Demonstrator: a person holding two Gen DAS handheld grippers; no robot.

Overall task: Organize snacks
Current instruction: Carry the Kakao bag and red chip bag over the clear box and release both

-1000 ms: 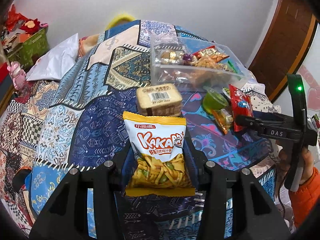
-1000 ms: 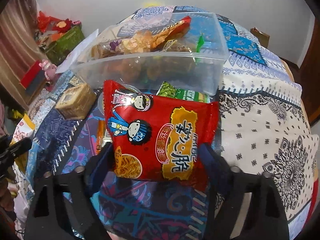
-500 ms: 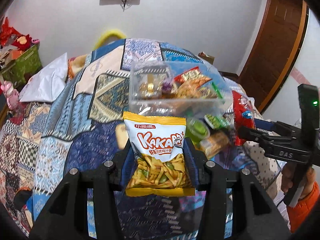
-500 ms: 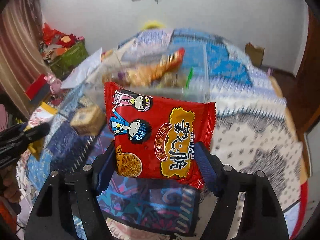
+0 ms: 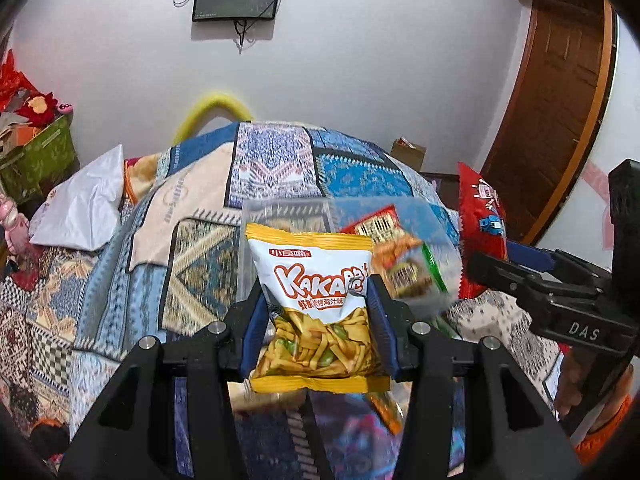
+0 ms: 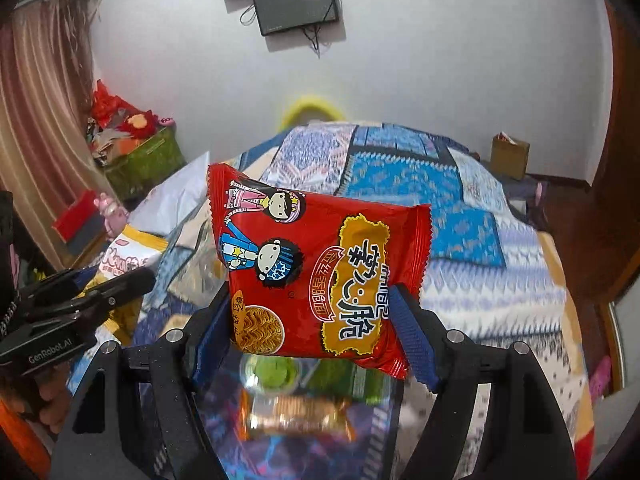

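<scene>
Both tongs, left point(image 5: 316, 320) and right point(image 6: 316, 320), are raised and clamped (each pinching a packet).

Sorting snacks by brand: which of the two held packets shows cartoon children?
The red crinkle-edged noodle packet in the right gripper. The left gripper holds a white-and-yellow Kakapo chip bag showing only lettering and chips.

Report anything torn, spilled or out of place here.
Nothing torn or spilled. The left tongs clamp the Kakapo bag and the right tongs the red noodle packet, both sealed. The clear bin is blurred.
</scene>
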